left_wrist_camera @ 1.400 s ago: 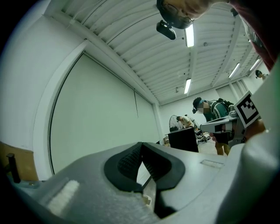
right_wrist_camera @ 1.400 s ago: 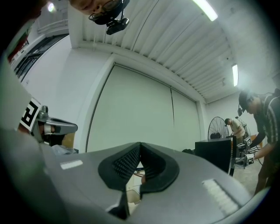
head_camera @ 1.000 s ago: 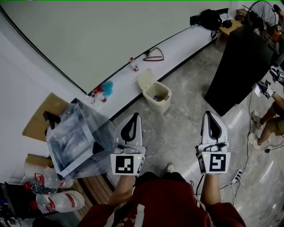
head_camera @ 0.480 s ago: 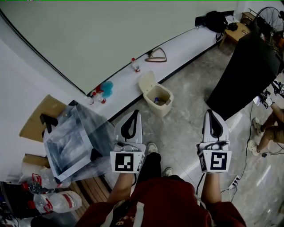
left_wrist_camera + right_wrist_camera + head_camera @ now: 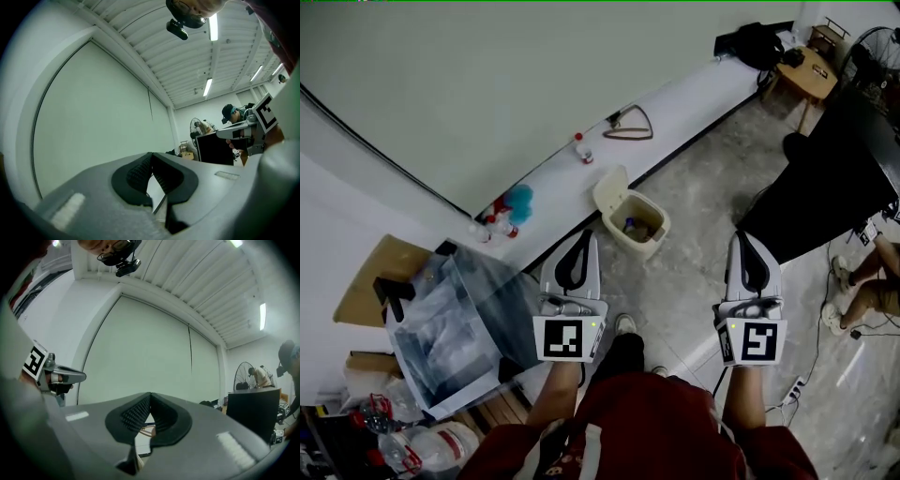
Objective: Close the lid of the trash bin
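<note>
One trash bin. Two grippers: left hand-held gripper, right hand-held gripper. One hanger. One fan.

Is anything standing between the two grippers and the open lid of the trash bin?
Nothing visible does. Only bare floor lies between the left gripper, the right gripper and the trash bin; its lid stands open at the far side.

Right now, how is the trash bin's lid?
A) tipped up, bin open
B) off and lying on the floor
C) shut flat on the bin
A: the head view shows the lid tipped up behind the trash bin, leaving its opening uncovered.
</note>
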